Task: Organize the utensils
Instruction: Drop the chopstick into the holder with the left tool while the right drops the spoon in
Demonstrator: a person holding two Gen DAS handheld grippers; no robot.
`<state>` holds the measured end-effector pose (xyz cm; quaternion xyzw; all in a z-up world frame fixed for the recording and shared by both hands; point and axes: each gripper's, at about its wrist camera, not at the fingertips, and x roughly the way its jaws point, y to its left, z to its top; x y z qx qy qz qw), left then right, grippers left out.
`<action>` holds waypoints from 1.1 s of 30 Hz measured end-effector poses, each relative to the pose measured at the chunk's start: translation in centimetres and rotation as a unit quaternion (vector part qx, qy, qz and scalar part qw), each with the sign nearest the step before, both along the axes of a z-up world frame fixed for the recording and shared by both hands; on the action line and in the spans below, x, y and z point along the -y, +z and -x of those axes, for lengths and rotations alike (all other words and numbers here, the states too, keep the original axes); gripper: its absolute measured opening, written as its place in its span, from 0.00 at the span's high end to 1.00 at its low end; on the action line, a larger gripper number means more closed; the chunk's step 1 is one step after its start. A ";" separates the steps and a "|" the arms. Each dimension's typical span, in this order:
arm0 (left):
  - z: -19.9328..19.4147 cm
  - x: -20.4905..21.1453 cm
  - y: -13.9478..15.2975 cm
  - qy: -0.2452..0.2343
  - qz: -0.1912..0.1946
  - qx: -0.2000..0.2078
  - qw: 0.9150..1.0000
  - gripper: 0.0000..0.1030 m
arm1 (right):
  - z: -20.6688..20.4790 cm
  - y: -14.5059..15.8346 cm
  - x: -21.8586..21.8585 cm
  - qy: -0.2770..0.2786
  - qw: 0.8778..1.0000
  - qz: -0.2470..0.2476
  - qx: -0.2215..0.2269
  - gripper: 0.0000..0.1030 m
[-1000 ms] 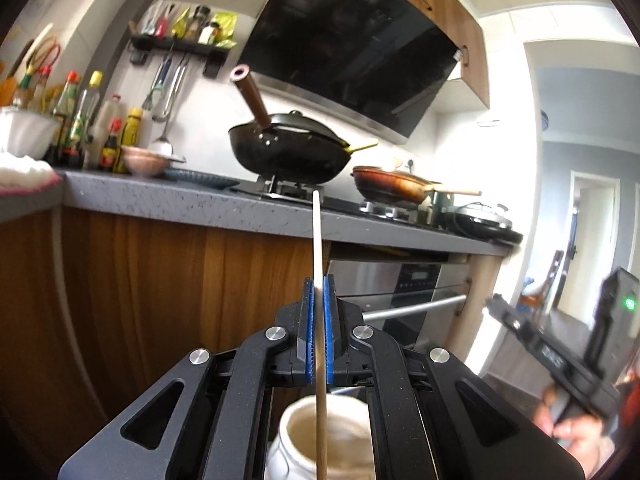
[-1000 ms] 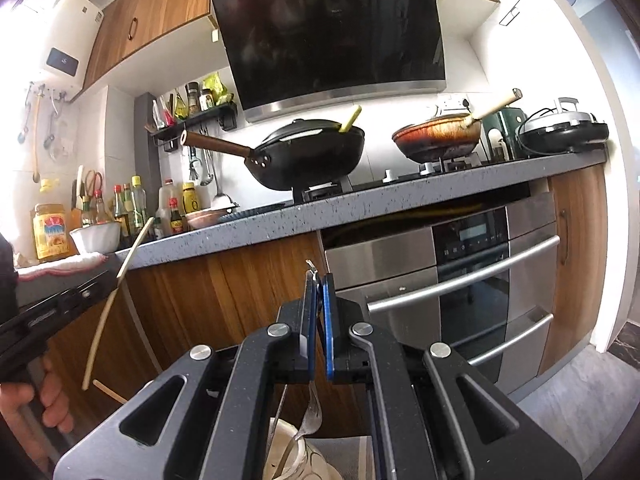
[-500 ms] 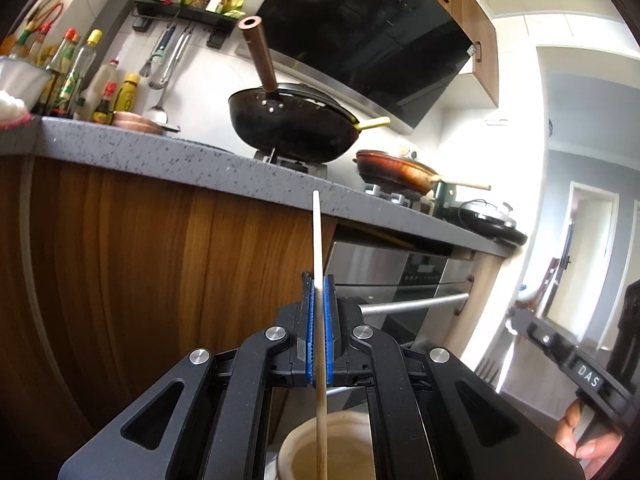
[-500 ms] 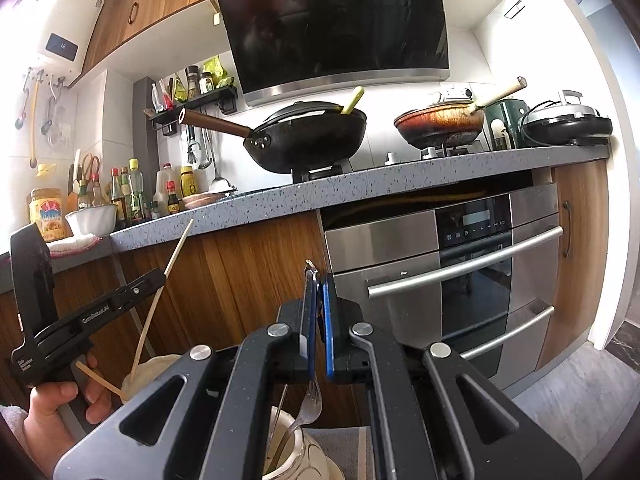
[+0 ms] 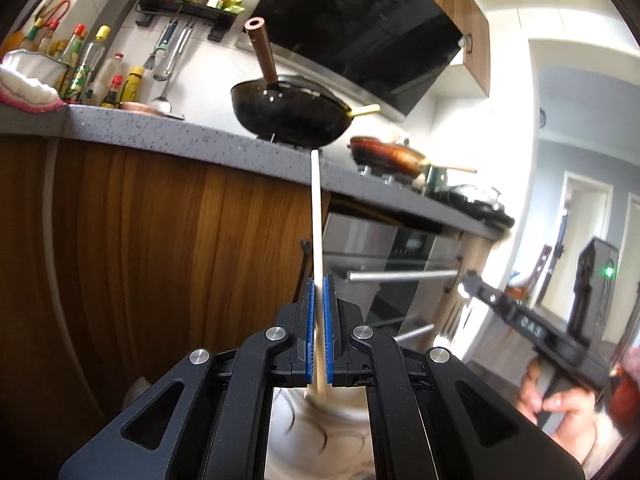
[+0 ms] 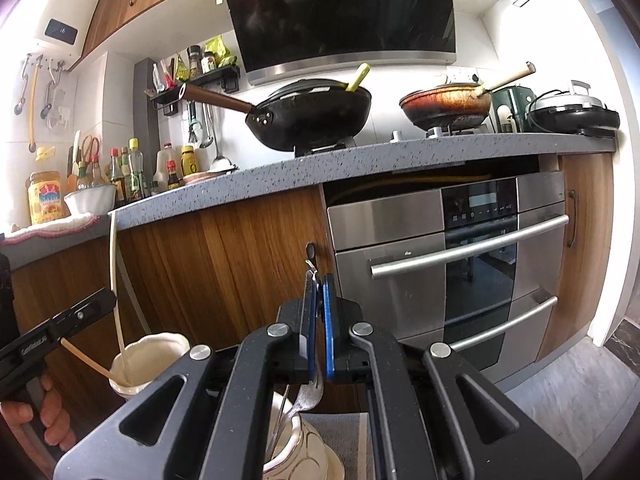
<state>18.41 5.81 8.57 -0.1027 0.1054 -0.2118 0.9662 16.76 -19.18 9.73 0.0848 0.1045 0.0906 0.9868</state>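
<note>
My left gripper (image 5: pixel 319 280) is shut on a pale wooden chopstick (image 5: pixel 316 216) that stands upright, its lower end in a cream ceramic jar (image 5: pixel 320 420) under the gripper. In the right wrist view that jar (image 6: pixel 150 362) stands at the lower left with the held chopstick (image 6: pixel 115 280) and a second chopstick (image 6: pixel 94 366) leaning in it. My right gripper (image 6: pixel 317 280) is shut on the thin metal handle of a fork (image 6: pixel 306 394), whose head hangs into a second cream jar (image 6: pixel 304 446) below.
A grey stone counter (image 6: pixel 360 164) runs across with a black wok (image 6: pixel 316 116), a brown pan (image 6: pixel 446 102), bottles and a white bowl (image 6: pixel 90 198). Wooden cabinet fronts and a steel oven (image 6: pixel 448 256) face me. A grey cloth (image 6: pixel 344 436) lies under the right jar.
My left gripper has tilted and dropped with the chopstick, whose lower end now sits in the jar. The right gripper holds the fork over its jar much as before.
</note>
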 end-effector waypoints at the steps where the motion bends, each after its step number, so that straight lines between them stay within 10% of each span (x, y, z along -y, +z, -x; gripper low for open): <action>1: 0.3 0.2 -0.2 0.007 -0.011 -0.002 1.000 0.95 | -0.1 -0.1 -0.1 0.001 1.000 0.004 -0.004 0.97; 14: 1.7 0.8 -1.7 0.027 -0.061 -0.009 0.998 0.87 | -0.4 -0.6 -0.6 0.007 1.000 0.020 -0.012 0.96; 19: 2.0 0.3 -1.8 0.041 -0.061 -0.008 0.997 0.55 | -0.3 -0.7 -0.8 0.001 1.000 0.019 -0.012 0.92; 24: 2.8 -0.6 -1.3 0.064 -0.044 0.005 0.997 0.27 | 0.1 -0.4 -0.7 0.003 1.000 0.012 -0.007 0.66; 33: 3.7 -1.3 -1.0 0.100 -0.041 0.013 0.994 0.08 | 1.8 1.1 -0.5 0.013 1.000 0.003 0.017 0.18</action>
